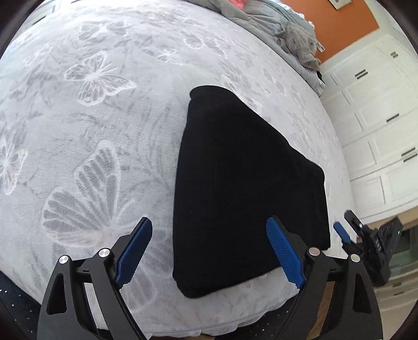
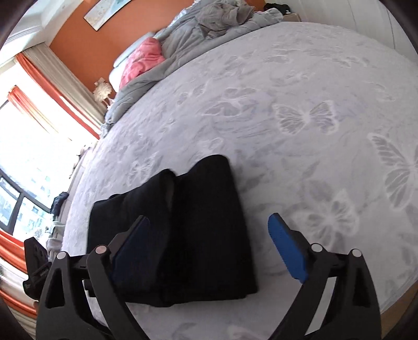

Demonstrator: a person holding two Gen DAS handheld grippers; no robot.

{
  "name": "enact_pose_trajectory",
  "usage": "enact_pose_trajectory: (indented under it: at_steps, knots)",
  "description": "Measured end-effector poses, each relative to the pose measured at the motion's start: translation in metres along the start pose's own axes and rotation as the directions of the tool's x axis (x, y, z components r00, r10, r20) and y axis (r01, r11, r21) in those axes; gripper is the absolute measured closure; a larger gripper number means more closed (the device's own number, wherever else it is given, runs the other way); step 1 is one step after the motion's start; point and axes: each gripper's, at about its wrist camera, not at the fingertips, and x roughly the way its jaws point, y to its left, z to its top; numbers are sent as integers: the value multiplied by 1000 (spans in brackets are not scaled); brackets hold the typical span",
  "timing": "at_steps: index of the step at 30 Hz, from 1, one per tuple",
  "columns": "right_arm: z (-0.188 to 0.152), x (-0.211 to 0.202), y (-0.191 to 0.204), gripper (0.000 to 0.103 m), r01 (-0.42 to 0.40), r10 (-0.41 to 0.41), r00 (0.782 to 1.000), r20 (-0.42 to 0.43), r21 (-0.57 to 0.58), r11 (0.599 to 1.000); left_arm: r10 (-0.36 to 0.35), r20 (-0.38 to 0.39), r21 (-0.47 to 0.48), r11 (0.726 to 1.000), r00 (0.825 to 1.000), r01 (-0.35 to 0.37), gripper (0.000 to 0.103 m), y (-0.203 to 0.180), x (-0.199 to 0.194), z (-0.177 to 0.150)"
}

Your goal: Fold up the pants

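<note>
pants [image 1: 248, 188] lie folded just beyond each spread, empty hand-held gripper [image 1: 211, 251]

We are in a home bedroom. We see a wide bed [image 2: 300, 78] covered by a pale spread woven with butterflies, and at its far edge a heap of crumpled grey bedding [image 2: 209, 23] with a pink pillow [image 2: 141, 62]. An orange wall [image 2: 75, 44] carries a framed picture [image 2: 104, 10]. Orange and cream curtains [image 2: 60, 86] hang beside a bright window [image 2: 23, 170], and white panelled wardrobe doors [image 1: 371, 125] stand along the bed's side.
</note>
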Motion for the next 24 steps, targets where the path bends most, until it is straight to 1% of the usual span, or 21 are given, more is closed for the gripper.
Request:
enact_pose_trajectory:
  at_steps: [2,3,4,5,6,7,8,9,11,12,13,15,16,17,18,19,20,21,22,23,24]
  knots:
    - [3,20,-12,14,-12,14,997,-77,20,1000,-51,-35,-66,997,998,48,16,10,21,10]
    - [2,31,-18,20,-15,19,994,-104,37,999,-75,-53,-95,993,996,70,18,14,32,14]
    - [-1,41,-24,34,-37,43,989,-138,44,998,-96,-53,-111,990,994,90,19,17,42,17]
    - [-7,50,-25,70,-75,83,983,-163,57,996,-92,-28,-103,991,995,88,20,14,43,20]
    - [-11,56,-26,78,-106,121,978,-171,94,990,-104,0,-72,992,995,103,50,8,42,23]
    - [-14,56,-20,81,-109,125,980,-153,107,988,-101,-18,-32,994,995,100,62,2,43,26]
    - [-13,50,-12,84,-123,134,981,-138,86,989,-93,-16,-31,995,996,93,69,1,41,29]
    - [-10,37,-1,85,-173,181,977,-110,75,982,-104,-13,-30,994,994,104,73,-1,36,31]
    - [-8,21,28,85,-264,267,959,-92,47,963,-148,8,-1,989,989,148,75,-5,13,33]
    - [-10,8,47,85,-273,271,958,-90,-8,962,-174,16,12,985,985,174,75,-7,-2,32]
    - [-14,0,62,85,-273,267,959,-92,-58,960,-168,36,38,985,985,167,75,-10,-20,30]
    - [-30,0,78,80,-266,254,960,-122,-102,958,-100,83,101,991,991,91,73,-9,-52,22]
    - [-41,9,77,76,-234,216,965,-148,-118,965,-69,92,107,992,993,59,72,-3,-62,17]
    - [-54,23,73,65,-164,137,975,-177,-143,976,-22,89,97,995,996,14,67,6,-65,13]
    - [-62,35,71,62,-60,31,984,-176,-163,985,40,81,95,994,996,-47,60,15,-64,7]
    - [-71,39,65,62,54,-82,985,-154,-181,982,116,70,99,987,991,-123,59,27,-58,1]
    - [-75,35,57,62,35,-56,989,-135,-156,987,183,54,93,978,982,-187,58,32,-51,-2]
    - [-77,21,56,62,-33,21,994,-105,-109,994,235,38,79,968,971,-237,56,36,-47,-8]
    - [-78,6,57,62,-61,53,996,-78,-104,993,241,54,67,967,969,-244,54,41,-50,-14]
    - [-79,-8,66,54,-80,73,996,-54,-131,988,228,88,68,970,970,-234,53,43,-61,-24]
    - [-80,-17,79,41,-106,98,994,-56,-159,982,223,123,79,969,967,-233,50,40,-70,-29]
